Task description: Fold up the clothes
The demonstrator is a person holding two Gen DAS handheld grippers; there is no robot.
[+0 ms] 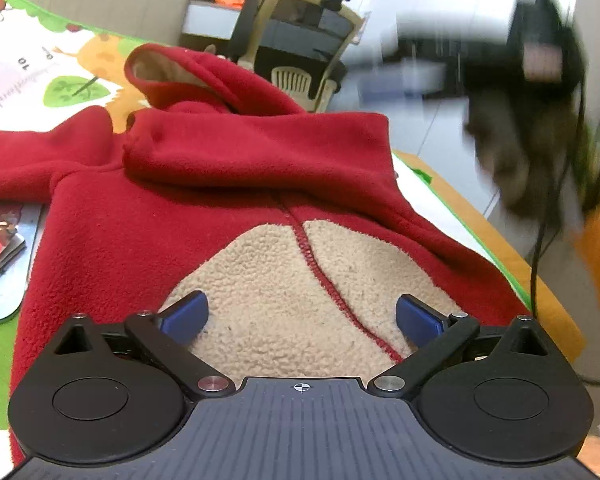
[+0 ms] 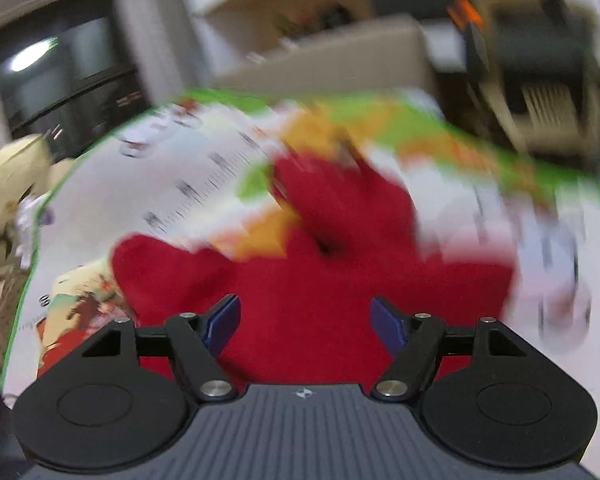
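Left wrist view: left claw spread wide, nothing pinched, low over the red fleece hoodie. Hoodie lies on a printed play mat w/ green border; right mat edge close to the garment, wooden surface edge just beyond. Beige sherpa panel nubbly, split by a red stitched seam; hood bunched at the far end. Book at the left, touching the fleece.

Right wrist view: heavy blur. Right claw spread, empty, above the red fleece; bare mat left & right of it.
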